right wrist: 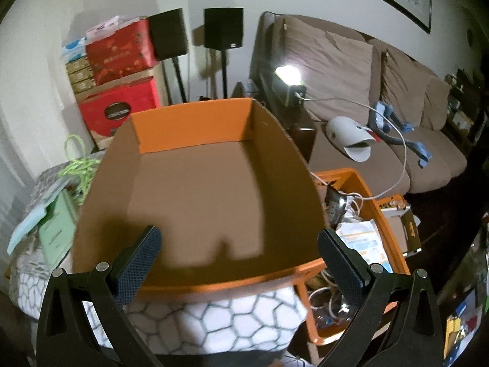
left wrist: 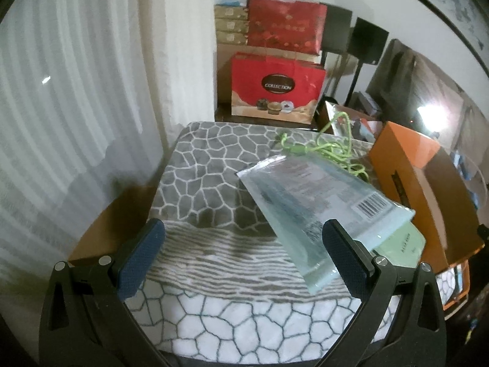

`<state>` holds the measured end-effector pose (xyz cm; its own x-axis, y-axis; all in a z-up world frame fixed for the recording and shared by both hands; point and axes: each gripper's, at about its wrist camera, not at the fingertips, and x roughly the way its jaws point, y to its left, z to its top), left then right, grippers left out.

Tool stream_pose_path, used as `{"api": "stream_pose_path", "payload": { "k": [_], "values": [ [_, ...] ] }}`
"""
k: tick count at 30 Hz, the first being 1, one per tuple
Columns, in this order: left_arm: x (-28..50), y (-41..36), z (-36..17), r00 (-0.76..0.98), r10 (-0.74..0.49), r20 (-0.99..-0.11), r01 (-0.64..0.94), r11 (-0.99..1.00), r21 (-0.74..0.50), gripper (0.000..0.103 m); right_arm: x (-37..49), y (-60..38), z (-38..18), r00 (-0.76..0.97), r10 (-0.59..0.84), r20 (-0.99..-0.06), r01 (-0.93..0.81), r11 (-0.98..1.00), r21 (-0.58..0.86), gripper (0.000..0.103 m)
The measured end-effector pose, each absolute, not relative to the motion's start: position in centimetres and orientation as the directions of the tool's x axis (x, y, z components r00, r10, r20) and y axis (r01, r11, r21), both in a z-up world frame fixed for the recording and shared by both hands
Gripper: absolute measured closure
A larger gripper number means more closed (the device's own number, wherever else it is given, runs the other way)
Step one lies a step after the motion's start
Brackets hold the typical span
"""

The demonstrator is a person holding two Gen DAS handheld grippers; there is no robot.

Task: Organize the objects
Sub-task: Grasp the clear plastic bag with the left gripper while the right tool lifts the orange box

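Note:
A clear plastic packet [left wrist: 321, 208] with a barcode label lies tilted on the patterned blanket [left wrist: 214, 165], leaning on a pale green box [left wrist: 406, 244] beside an orange cardboard box [left wrist: 406, 153]. My left gripper [left wrist: 244, 260] is open, and the packet's near corner sits just inside its right finger [left wrist: 345, 260]. In the right wrist view the orange box [right wrist: 195, 128] is empty, with a brown inside. My right gripper [right wrist: 240, 266] hangs open over its near rim, holding nothing. The packet [right wrist: 27, 229] and the green box [right wrist: 58, 232] show at the left there.
A lime green cord [left wrist: 330, 150] lies coiled behind the packet. Red gift boxes [left wrist: 275, 88] are stacked against the wall. An orange crate [right wrist: 363, 180] of cables stands right of the box, with a brown sofa [right wrist: 351, 70] behind. A curtain [left wrist: 76, 91] hangs at the left.

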<state>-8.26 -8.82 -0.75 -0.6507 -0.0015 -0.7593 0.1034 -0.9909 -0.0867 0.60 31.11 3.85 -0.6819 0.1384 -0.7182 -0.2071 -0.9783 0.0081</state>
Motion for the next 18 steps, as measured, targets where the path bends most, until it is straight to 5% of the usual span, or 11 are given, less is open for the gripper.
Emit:
{"api": "stream_pose_path", "payload": {
  "k": [11,18],
  "values": [
    [-11.2,-11.5,-2.9,-0.573,0.127,-0.810,0.089,-0.972,-0.215,0.002,-1.9,37.0,2.8,-0.621,0.069,-0.781,-0.210,-0.974,0.081,0.004],
    [-12.4,-12.2,-4.3,-0.524,0.199,-0.828,0.077,-0.957,-0.279,0.004,-4.0,39.6,1.2,-0.543,0.044,-0.839,-0.190,-0.979,0.072,0.030]
  ]
}}
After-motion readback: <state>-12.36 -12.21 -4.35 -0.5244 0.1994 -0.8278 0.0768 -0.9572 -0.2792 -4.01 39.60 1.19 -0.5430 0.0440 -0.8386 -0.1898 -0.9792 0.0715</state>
